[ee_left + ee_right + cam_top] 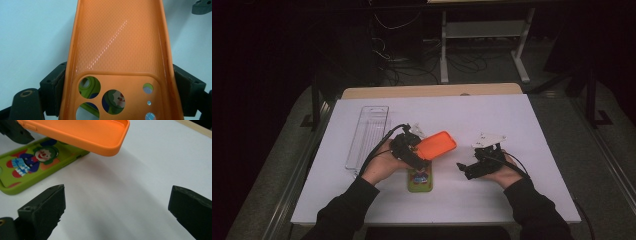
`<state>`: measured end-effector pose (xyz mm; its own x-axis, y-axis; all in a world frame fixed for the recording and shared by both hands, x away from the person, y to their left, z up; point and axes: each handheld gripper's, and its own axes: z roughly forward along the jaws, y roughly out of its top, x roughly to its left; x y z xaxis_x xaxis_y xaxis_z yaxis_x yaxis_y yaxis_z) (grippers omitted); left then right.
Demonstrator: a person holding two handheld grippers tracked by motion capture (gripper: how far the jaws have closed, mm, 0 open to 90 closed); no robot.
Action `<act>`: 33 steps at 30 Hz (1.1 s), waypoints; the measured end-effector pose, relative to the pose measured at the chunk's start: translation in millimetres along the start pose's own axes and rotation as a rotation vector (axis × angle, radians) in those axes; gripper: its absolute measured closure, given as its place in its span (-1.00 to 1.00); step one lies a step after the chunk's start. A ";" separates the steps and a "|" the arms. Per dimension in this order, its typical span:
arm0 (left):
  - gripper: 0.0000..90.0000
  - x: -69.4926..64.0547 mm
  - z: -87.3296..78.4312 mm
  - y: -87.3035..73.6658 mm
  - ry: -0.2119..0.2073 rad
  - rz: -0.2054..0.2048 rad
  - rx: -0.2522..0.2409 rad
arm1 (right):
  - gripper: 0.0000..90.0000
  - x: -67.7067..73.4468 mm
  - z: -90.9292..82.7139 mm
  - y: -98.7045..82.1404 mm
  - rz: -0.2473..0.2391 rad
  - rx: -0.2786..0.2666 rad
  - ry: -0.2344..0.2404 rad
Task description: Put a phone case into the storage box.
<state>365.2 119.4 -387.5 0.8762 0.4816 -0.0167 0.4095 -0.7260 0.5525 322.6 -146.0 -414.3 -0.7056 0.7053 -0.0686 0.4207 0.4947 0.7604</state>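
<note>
My left gripper [416,152] is shut on an orange phone case [436,144], gripping it across its camera end. The case [117,40] is held hollow side up above the white table, and its far end [82,132] juts out toward the right. Under it lies a green phone case [420,179] printed with a clown [37,160], flat on the table; parts of it show through the orange case's camera holes [113,98]. My right gripper [463,168] stands open to the right of both cases, with nothing between its jaws [115,212].
A clear plastic tray [369,135] lies on the white table sheet [512,125] to the left of my left hand. Beyond the table's far wooden edge [432,91] are desk legs and cables on a dark floor.
</note>
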 end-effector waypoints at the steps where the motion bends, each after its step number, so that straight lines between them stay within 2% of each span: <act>1: -0.65 0.0 -0.1 0.0 0.000 0.001 0.001 | -0.99 0.5 0.0 0.3 -0.009 0.003 -0.009; 10: -0.65 -0.2 -0.2 0.0 0.006 0.003 -0.001 | -0.99 7.0 -1.3 1.9 -0.103 -0.004 -0.068; 15: -0.65 1.0 -0.9 -0.1 0.005 0.005 -0.002 | -0.99 10.4 -1.5 2.2 -0.192 -0.006 -0.119; 22: -0.65 0.9 -0.6 0.0 0.005 0.007 0.001 | -0.99 15.0 -1.1 2.3 -0.278 -0.007 -0.158; 31: -0.65 0.8 -0.1 0.2 0.000 0.011 0.010 | -0.99 21.5 0.9 0.6 -0.397 0.000 -0.231; 33: -0.65 1.3 -0.4 0.1 -0.002 0.016 0.012 | -0.99 21.8 1.3 0.3 -0.442 0.011 -0.251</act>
<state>366.3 120.1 -387.1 0.8832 0.4690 -0.0097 0.3985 -0.7394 0.5427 308.1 -129.8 -416.3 -0.6594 0.5267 -0.5364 0.1197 0.7780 0.6168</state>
